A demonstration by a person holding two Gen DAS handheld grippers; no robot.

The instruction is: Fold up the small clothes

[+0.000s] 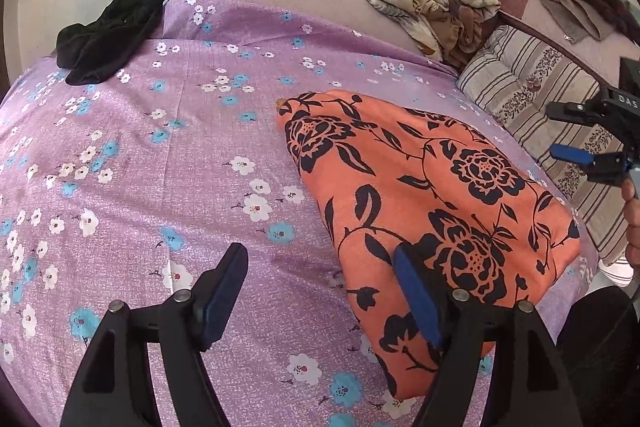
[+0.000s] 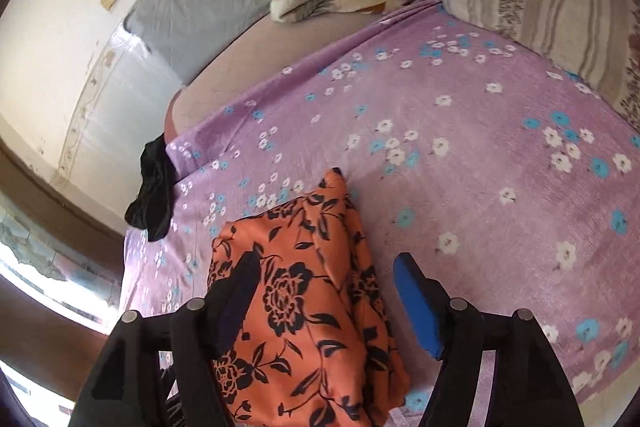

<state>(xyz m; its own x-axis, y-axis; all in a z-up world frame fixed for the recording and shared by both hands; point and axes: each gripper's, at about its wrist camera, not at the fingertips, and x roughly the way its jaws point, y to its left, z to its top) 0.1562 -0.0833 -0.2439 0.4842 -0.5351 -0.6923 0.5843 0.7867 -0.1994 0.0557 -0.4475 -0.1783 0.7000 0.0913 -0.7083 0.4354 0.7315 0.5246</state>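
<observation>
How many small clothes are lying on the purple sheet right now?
2: the orange floral garment folded near the grippers, and a black garment crumpled at the sheet's far left edge. Others may be hidden.

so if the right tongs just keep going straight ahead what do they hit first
Most likely the orange floral garment, lying between the open right tongs on the purple bedsheet. Depth is unclear.

L hand-held gripper (image 1: pixel 320 291) jaws wide apart, R hand-held gripper (image 2: pixel 324 291) likewise, both angled down

Both wrist views overlook one orange garment (image 1: pixel 432 195)
</observation>
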